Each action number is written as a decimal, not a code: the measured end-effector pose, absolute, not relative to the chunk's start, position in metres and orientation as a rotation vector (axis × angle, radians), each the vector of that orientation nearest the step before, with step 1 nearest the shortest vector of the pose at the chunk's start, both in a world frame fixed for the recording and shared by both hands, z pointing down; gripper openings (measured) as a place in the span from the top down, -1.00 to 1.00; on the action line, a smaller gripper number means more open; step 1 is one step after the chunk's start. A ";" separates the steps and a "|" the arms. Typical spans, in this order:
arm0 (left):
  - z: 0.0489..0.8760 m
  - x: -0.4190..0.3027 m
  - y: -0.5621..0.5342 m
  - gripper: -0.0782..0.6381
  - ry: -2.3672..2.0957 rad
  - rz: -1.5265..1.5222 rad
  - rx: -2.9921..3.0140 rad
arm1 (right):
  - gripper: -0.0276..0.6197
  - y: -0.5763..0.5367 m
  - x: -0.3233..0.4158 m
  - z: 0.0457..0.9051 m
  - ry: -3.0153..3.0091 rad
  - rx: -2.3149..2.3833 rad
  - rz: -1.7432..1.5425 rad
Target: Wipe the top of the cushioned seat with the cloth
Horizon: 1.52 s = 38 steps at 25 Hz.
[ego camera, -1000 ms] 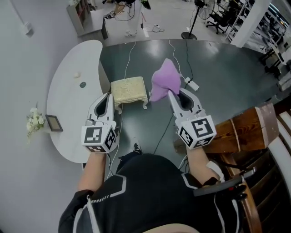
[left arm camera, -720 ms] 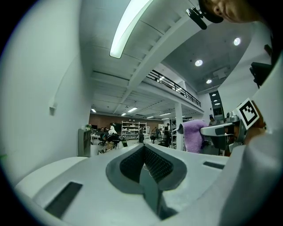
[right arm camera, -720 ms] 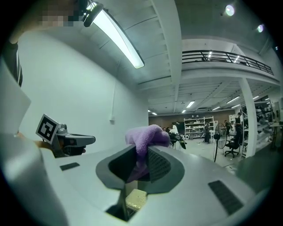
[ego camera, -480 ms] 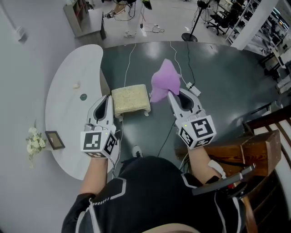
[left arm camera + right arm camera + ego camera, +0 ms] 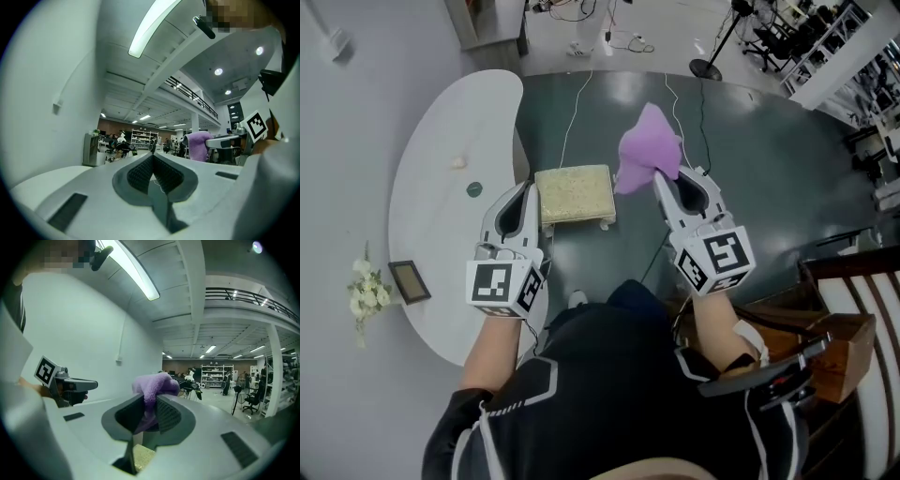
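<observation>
Two grippers are held low in the head view: the left gripper (image 5: 523, 199) is pressed together on nothing, and the right gripper (image 5: 664, 180) is kept pinched on the one purple cloth (image 5: 649, 150), bunched past its tips. One cushioned seat (image 5: 574, 193) is seen on the dark floor (image 5: 769, 187) between them, apart from the cloth. Compared with earlier, the seat is framed nearer the grippers.

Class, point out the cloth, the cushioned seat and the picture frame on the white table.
cloth (image 5: 648, 153), head view, middle of the purple bunch.
seat (image 5: 574, 193), head view, centre of its cushioned top.
frame (image 5: 410, 281), head view, its middle.
</observation>
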State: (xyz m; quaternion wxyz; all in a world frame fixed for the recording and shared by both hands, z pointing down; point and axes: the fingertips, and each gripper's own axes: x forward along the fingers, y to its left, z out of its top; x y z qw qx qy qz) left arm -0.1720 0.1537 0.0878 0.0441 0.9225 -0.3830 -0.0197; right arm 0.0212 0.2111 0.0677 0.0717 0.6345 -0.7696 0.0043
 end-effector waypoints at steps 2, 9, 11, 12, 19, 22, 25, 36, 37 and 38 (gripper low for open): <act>0.090 -0.167 0.143 0.77 -1.214 -0.030 2.819 | 0.70 0.197 0.030 0.069 -2.336 1.897 0.021; 0.108 -0.142 0.096 0.77 -1.342 0.043 2.732 | 0.70 0.139 0.061 0.080 -2.442 1.804 0.049; 0.114 -0.128 0.084 0.77 -1.362 0.078 2.725 | 0.70 0.123 0.076 0.080 -2.464 1.781 0.046; 0.116 -0.120 0.078 0.77 -1.369 0.091 2.721 | 0.70 0.115 0.084 0.082 -2.471 1.775 0.052; 0.130 -0.080 0.040 0.77 -1.473 0.111 2.652 | 0.70 0.068 0.128 0.096 -2.529 1.696 0.084; 0.135 -0.071 0.029 0.77 -1.464 0.122 2.649 | 0.70 0.051 0.133 0.106 -2.569 1.650 0.134; 0.149 -0.072 0.018 0.77 -1.472 0.153 2.625 | 0.70 0.035 0.129 0.119 -2.588 1.622 0.187; 0.223 -0.111 -0.042 0.77 -1.455 0.252 2.536 | 0.70 -0.039 0.082 0.180 -2.497 1.563 0.213; 0.232 -0.116 -0.046 0.77 -1.455 0.265 2.521 | 0.70 -0.044 0.075 0.191 -2.487 1.545 0.229; 0.241 -0.122 -0.049 0.77 -1.460 0.278 2.505 | 0.70 -0.049 0.068 0.203 -2.477 1.523 0.246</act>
